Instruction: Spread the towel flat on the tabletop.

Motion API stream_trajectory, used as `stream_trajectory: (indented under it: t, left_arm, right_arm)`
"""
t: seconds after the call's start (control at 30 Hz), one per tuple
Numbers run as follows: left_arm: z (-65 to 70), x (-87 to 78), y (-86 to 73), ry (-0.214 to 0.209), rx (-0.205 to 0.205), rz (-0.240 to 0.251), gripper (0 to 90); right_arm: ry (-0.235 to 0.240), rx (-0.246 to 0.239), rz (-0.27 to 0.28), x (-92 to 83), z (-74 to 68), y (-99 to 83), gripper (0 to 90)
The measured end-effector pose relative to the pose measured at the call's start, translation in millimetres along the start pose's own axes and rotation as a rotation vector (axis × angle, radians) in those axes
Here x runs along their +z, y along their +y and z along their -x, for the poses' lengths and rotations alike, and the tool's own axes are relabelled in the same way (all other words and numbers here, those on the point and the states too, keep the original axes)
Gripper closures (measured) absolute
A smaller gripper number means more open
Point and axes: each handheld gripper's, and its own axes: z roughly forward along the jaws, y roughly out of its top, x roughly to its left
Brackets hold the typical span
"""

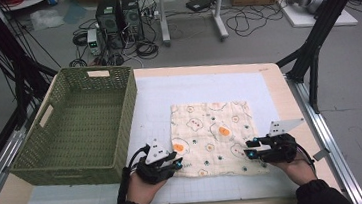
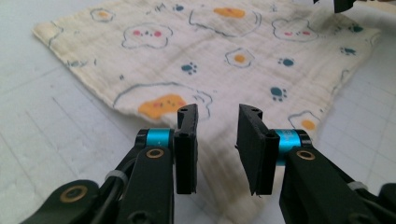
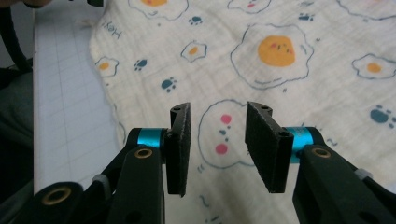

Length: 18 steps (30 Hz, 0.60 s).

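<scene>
A cream cloth (image 1: 212, 136) printed with fried eggs and paw marks lies flat on the white grid mat (image 1: 193, 88). My left gripper (image 1: 177, 161) sits at the cloth's near left corner, held in a person's hand. In the left gripper view its jaws (image 2: 217, 114) stand apart over the cloth (image 2: 210, 56) corner, and nothing is pinched between them. My right gripper (image 1: 249, 150) sits at the near right corner and points left. The right gripper view shows its jaws (image 3: 217, 112) apart above the cloth (image 3: 280, 70), pads clear of the fabric.
A green woven basket (image 1: 130, 117), with nothing in it, stands on the left of the table, close to my left gripper. The wooden table edge (image 1: 289, 101) runs along the right. Black stand legs and cables are on the floor beyond.
</scene>
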Motion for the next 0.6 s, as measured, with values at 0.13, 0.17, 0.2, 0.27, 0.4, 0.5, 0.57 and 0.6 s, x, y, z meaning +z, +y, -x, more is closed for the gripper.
stream_trajectory:
  t: [0.13, 0.17, 0.2, 0.27, 0.4, 0.5, 0.57, 0.6]
  left_arm:
    - [-3.0, 6.4, 4.2, 0.001, 0.008, 0.006, 65.6]
    - [-5.3, 8.4, 5.2, -0.002, 0.010, 0.012, 65.0]
    - [-6.5, 9.0, 5.1, -0.002, 0.012, 0.016, 64.9]
    - [-7.1, 9.6, 4.9, -0.001, 0.006, 0.019, 63.9]
    - [-10.1, 11.0, 3.4, -0.001, -0.001, 0.019, 62.0]
    - [-11.6, 10.8, 1.7, -0.003, 0.000, 0.014, 60.7]
    - [-12.1, 10.6, 0.9, -0.004, -0.005, 0.017, 60.3]
    - [-12.1, 10.6, 0.9, -0.004, -0.005, 0.017, 59.9]
  right_arm:
    - [-0.030, -0.004, 0.003, 2.9, 4.1, 2.4, 54.3]
    - [-0.031, 0.005, 0.002, 3.3, 5.1, 2.6, 54.0]
    - [-0.034, 0.004, 0.006, 3.6, 6.7, 2.6, 53.2]
    - [-0.044, 0.011, 0.011, 3.8, 8.0, 2.8, 51.0]
    - [-0.051, 0.019, 0.019, 4.8, 9.2, 3.1, 47.4]
    - [-0.054, 0.015, 0.017, 5.9, 9.0, 3.4, 45.7]
    - [-0.055, 0.017, 0.015, 6.3, 9.0, 3.2, 44.1]
    - [-0.055, 0.017, 0.015, 6.3, 9.0, 3.2, 44.1]
